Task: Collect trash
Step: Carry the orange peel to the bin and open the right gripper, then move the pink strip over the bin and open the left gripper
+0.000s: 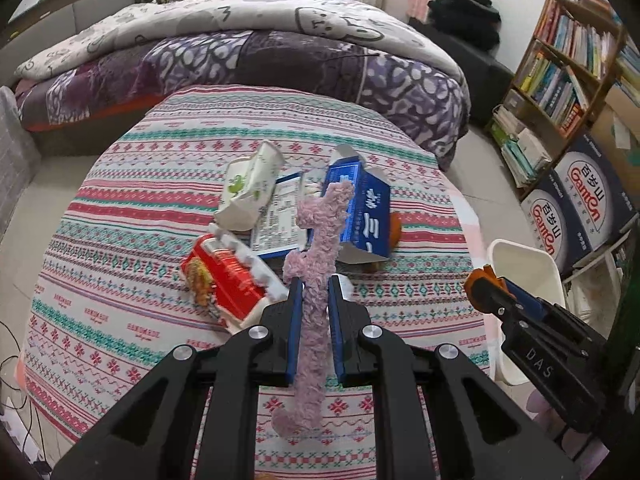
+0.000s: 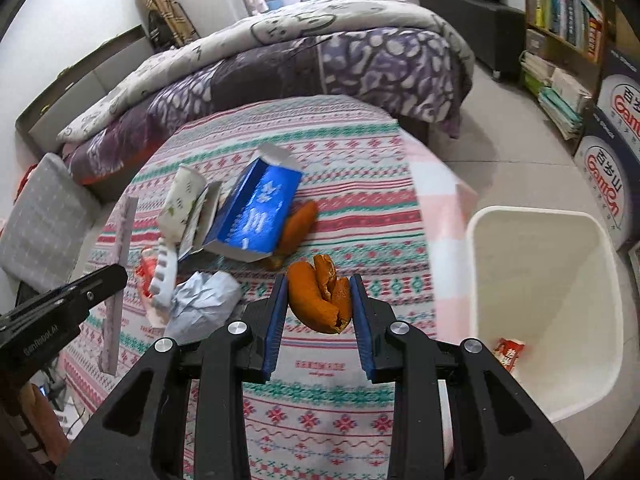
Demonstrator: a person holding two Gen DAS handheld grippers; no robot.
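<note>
On the round table under a striped, cross-stitch-patterned cloth [image 1: 132, 208], a heap of rubbish lies close together: a shiny blue cardboard carton [image 1: 366, 208] with white characters, tipped on its side; a white paper cup with green print [image 1: 250, 190] leaning against a printed white-and-blue leaflet [image 1: 280, 216]; a red-and-white crushed snack packet [image 1: 224, 280]; and, seen from the right wrist, a crumpled ball of silvery-white paper [image 2: 202, 300] just beside the packet. A second piece of orange peel [image 2: 298, 226] lies tucked against the carton's far side. The left gripper [image 1: 314, 284] is clamped on a fuzzy lilac chenille strip [image 1: 316, 292], which stands up between its blue-padded fingers and curls at both ends, blocking part of the carton from view. The right gripper [image 2: 319, 300] pinches a curled piece of orange peel [image 2: 316, 298], rough and dimpled, held above the cloth. Beside the table's right edge stands a white plastic waste bin [image 2: 600, 272], with a small red-and-white wrapper [image 2: 508, 352] at its bottom. Blue-and-white boxes [image 1: 576, 204] marked "Ganten" sit beyond it, beneath a wooden bookshelf [image 1: 560, 72].
</note>
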